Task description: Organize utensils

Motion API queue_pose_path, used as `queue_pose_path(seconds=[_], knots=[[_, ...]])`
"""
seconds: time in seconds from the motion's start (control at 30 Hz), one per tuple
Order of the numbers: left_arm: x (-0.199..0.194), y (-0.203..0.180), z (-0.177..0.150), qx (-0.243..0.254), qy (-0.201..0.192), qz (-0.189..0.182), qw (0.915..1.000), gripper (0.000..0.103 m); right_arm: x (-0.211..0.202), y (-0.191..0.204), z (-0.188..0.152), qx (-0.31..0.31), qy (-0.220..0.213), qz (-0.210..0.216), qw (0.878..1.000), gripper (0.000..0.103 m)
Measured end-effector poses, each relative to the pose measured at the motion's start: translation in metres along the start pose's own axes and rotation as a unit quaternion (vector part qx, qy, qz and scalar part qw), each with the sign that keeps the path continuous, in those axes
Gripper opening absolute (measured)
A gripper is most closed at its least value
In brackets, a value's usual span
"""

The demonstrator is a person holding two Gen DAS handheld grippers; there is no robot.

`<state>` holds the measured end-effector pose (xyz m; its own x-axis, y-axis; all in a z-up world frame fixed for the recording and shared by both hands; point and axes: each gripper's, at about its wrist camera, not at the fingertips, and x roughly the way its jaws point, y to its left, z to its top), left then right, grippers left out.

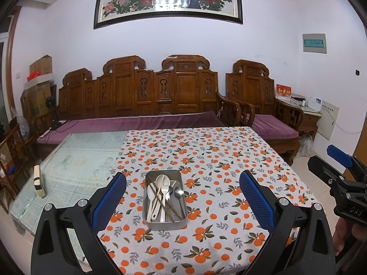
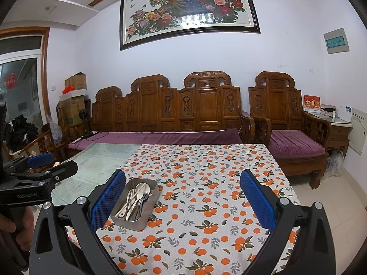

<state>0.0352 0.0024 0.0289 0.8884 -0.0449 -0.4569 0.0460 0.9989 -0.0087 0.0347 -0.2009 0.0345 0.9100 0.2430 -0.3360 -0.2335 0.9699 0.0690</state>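
At the left edge of the table (image 1: pixel 75 160) the glass top is bare; the orange-print cloth (image 1: pixel 218 160) covers the rest. The left gripper (image 1: pixel 182 197) is spread wide and holds nothing, its fingers to either side of the metal tray (image 1: pixel 165 221) near the table's front edge. The utensils (image 1: pixel 164 194) all lie in the tray, crossing one another. This fits a heap waiting for sorting, or one just gathered. The right gripper (image 2: pixel 182 197) is also spread and empty, above the cloth, right of the tray.
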Motion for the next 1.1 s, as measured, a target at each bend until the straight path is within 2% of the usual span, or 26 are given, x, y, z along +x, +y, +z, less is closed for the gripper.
queue_pose_path(seconds=[1.1], knots=[[-0.0034,-0.0004,0.0028,0.003,-0.001,-0.005,1.0000,0.095,0.0000,-0.0022,-0.0005,0.001,0.000,0.000,1.000,0.101]])
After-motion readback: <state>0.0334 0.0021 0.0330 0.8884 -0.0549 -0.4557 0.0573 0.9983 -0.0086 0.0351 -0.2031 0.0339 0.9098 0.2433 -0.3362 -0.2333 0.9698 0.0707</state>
